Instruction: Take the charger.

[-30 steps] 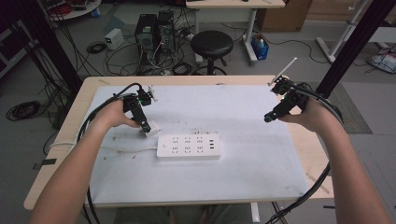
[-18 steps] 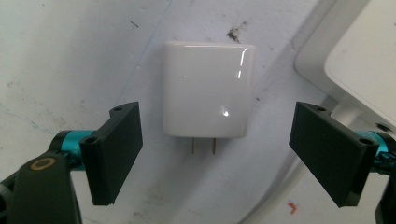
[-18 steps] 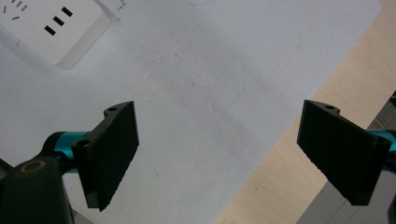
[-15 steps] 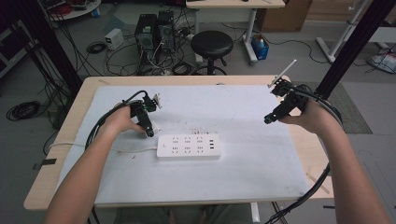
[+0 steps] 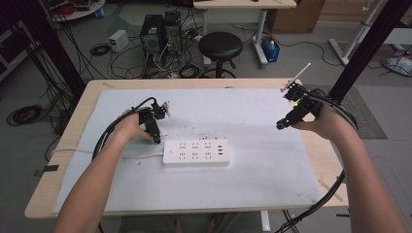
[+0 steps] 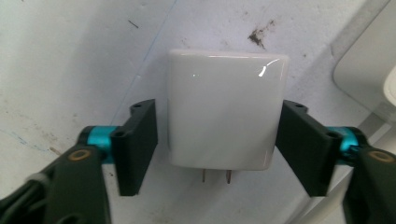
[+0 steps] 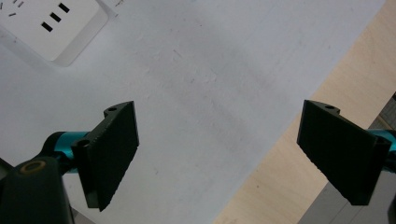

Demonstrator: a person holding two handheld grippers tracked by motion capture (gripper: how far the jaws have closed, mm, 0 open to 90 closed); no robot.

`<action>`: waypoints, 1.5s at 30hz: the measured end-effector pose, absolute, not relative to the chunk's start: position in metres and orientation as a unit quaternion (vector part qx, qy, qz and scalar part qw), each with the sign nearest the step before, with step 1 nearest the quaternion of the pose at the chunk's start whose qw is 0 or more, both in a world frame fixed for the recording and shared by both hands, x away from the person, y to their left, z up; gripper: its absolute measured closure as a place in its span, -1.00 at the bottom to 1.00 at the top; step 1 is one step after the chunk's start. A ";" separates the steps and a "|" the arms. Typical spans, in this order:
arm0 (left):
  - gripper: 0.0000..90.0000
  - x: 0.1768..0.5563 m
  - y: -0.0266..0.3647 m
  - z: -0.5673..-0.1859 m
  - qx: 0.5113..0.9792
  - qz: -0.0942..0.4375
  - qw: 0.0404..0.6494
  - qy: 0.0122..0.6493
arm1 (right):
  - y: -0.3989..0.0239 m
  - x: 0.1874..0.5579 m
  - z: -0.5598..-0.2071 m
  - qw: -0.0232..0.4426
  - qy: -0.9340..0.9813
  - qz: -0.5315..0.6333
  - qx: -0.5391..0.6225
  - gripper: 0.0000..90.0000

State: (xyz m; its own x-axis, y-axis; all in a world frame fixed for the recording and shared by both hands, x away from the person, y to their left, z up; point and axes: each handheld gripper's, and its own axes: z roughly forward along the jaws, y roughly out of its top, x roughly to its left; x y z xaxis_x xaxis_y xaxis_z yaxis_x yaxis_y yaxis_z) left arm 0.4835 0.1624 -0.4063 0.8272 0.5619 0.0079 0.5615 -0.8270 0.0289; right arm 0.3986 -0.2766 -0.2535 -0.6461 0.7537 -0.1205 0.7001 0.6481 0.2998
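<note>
From where I stand, the left gripper (image 6: 217, 140) has a white plug adapter (image 6: 225, 109) sitting between its fingers (image 6: 135, 144), both pads right against its sides, prongs pointing back toward the hand; whether they squeeze it I cannot tell. The white power strip (image 5: 196, 152) lies just beside those fingers. The right gripper (image 7: 224, 154) hangs spread wide over the white mat (image 7: 201, 84), nothing between its fingers

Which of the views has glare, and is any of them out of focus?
Left gripper view: the glossy white charger shows small bright glints near its top edge, otherwise sharp. Right gripper view: even light, jaws slightly soft. High view: dim, soft overall, no glare on the power strip.
</note>
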 end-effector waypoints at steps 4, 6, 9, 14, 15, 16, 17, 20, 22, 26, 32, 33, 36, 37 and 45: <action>-0.08 0.483 0.161 -0.408 0.957 0.009 0.015 0.291 | -0.277 0.399 -0.254 0.117 0.902 0.112 0.399 -0.73; -0.07 0.483 0.161 -0.408 0.957 0.009 0.015 0.291 | -0.277 0.399 -0.254 0.117 0.902 0.112 0.401 -0.73; -0.06 0.483 0.162 -0.408 0.957 0.008 0.017 0.290 | -0.277 0.399 -0.255 0.116 0.901 0.112 0.403 -0.73; -0.06 0.481 0.162 -0.404 0.958 0.011 0.018 0.285 | -0.276 0.398 -0.256 0.118 0.901 0.110 0.403 -0.73; -0.06 0.481 0.162 -0.401 0.958 0.015 0.023 0.285 | -0.277 0.398 -0.257 0.118 0.901 0.110 0.403 -0.73; -0.06 0.480 0.163 -0.398 0.957 0.014 0.026 0.287 | -0.277 0.398 -0.257 0.118 0.901 0.110 0.403 -0.73; -0.06 0.480 0.163 -0.393 0.957 0.014 0.030 0.287 | -0.276 0.398 -0.256 0.118 0.900 0.111 0.406 -0.73; -0.06 0.475 0.164 -0.376 0.958 0.020 0.034 0.284 | -0.275 0.397 -0.256 0.115 0.897 0.112 0.412 -0.73; -0.06 0.471 0.163 -0.360 0.959 0.021 0.041 0.279 | -0.274 0.397 -0.255 0.115 0.896 0.112 0.414 -0.73; -0.06 0.461 0.163 -0.326 0.958 0.029 0.064 0.278 | -0.271 0.396 -0.254 0.114 0.897 0.109 0.413 -0.73; -0.06 0.445 0.161 -0.280 0.961 0.038 0.075 0.264 | -0.264 0.395 -0.249 0.116 0.900 0.104 0.407 -0.73; -0.06 0.443 0.161 -0.275 0.961 0.037 0.077 0.263 | -0.264 0.395 -0.249 0.116 0.900 0.104 0.407 -0.73; -0.06 0.439 0.161 -0.263 0.962 0.039 0.076 0.260 | -0.262 0.394 -0.248 0.114 0.900 0.104 0.408 -0.73; -0.06 0.438 0.161 -0.260 0.962 0.039 0.075 0.261 | -0.262 0.394 -0.248 0.114 0.899 0.104 0.409 -0.73; -0.06 0.430 0.156 -0.243 0.964 0.046 0.093 0.243 | -0.267 0.389 -0.244 0.099 0.877 0.125 0.453 -0.73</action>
State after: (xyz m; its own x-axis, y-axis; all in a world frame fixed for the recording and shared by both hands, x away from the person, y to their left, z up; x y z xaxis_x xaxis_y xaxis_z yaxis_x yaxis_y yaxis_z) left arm 0.4302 0.1564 -0.2432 0.8775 0.4775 0.0444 0.4602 -0.8645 0.2019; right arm 0.3888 -0.2672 -0.2436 -0.5702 0.8193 -0.0603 0.7700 0.5585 0.3084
